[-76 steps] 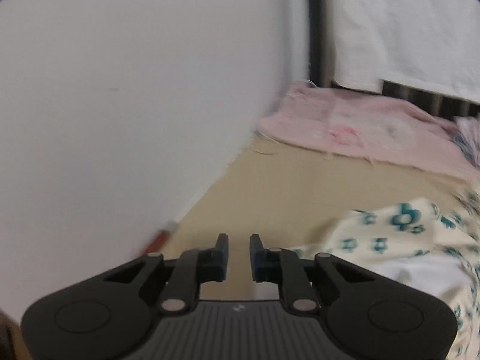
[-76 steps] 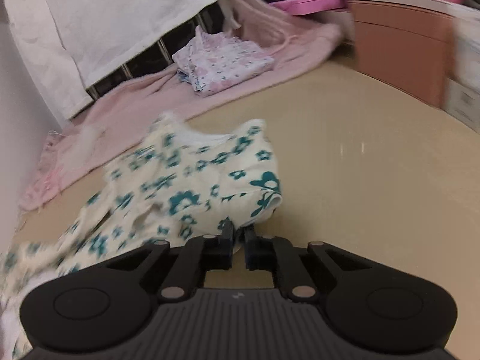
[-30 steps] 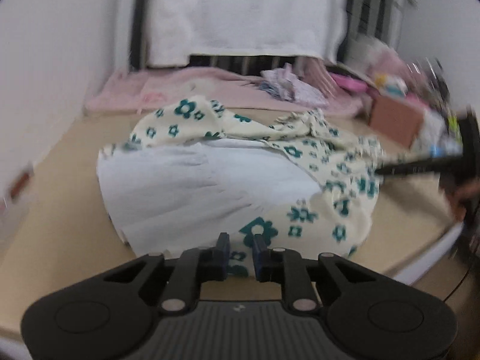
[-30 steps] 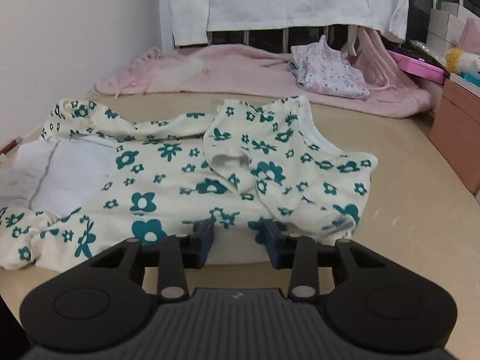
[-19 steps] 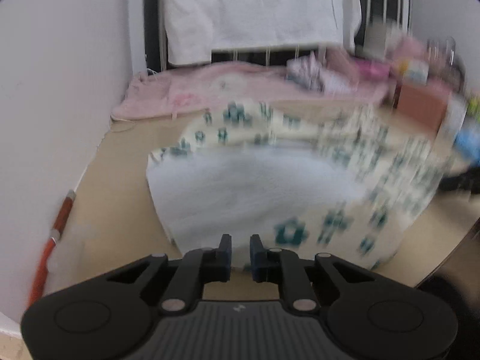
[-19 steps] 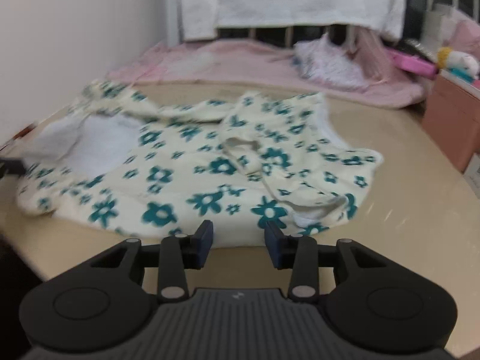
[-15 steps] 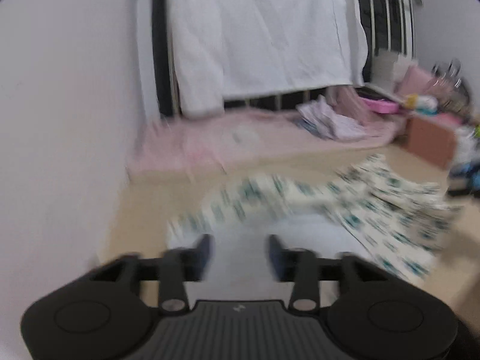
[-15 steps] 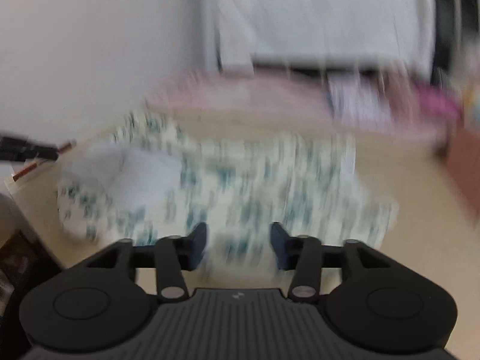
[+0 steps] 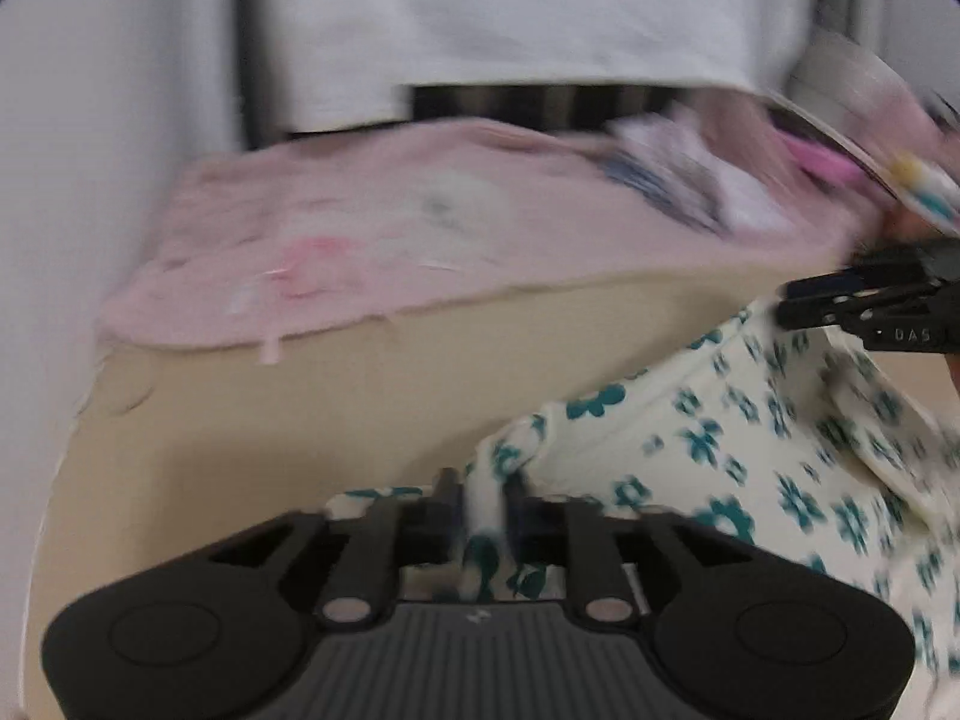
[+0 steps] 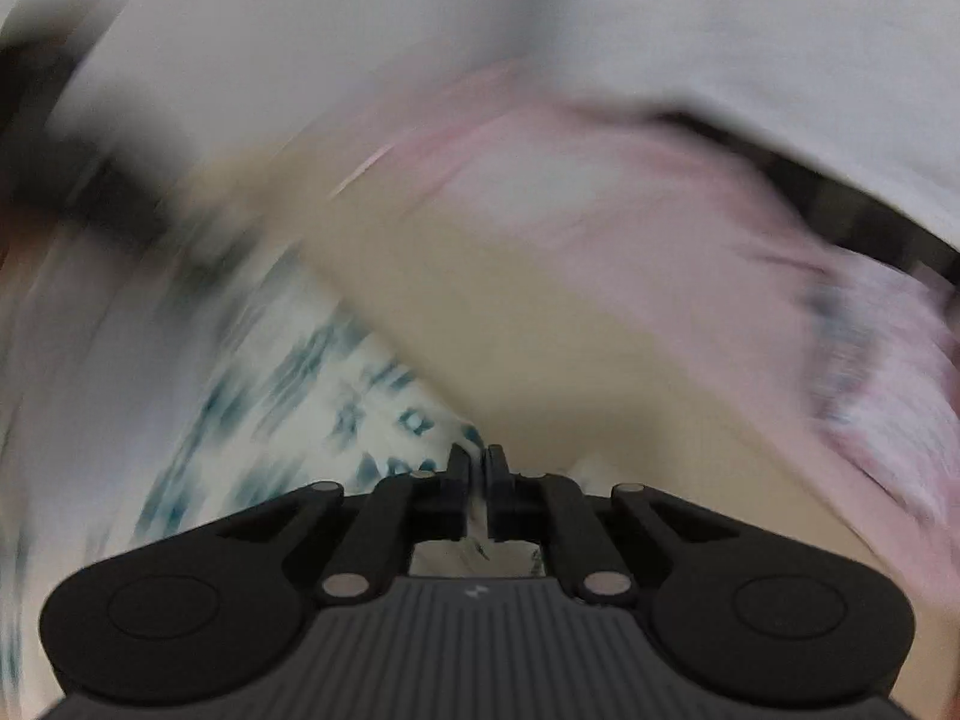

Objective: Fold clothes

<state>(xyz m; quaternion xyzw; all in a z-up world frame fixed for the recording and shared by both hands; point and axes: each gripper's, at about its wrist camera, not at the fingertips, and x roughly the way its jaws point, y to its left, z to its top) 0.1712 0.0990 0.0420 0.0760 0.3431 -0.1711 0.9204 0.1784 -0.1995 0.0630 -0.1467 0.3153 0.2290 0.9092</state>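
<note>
Cloth fills the space between both pairs of jaws: the left gripper point(image 9: 485, 501) is narrowing on a fold of the cream garment with teal flowers point(image 9: 750, 450), whose edge stands up between its fingers, and the right gripper point(image 10: 478, 483) is closing to a thin gap with a sliver of the same fabric pinched there. From the left tool, the garment spreads away to the right and slightly ahead over the beige tabletop point(image 9: 300, 414), which lies bare ahead and to the left of the fingers. Farther ahead, a pink blanket point(image 9: 360, 228) is heaped along the back of the table, with a small pale printed cloth point(image 9: 678, 174) on it off to the right. Behind that a white sheet point(image 9: 510, 24) hangs over dark bars, and a plain wall point(image 9: 90, 150) closes off the left side. At the far right of the left view the right gripper reaches in over the garment's upper edge, its fingers pointing left; pink and yellow clutter beyond it is too smeared to name. The right wrist view is heavily blurred: the flowered garment point(image 10: 336, 414) streams off to the left of the fingers, beige table point(image 10: 510, 330) lies straight ahead, and the pink blanket point(image 10: 690, 228) sits ahead and to the right, under the white sheet point(image 10: 540, 12).
</note>
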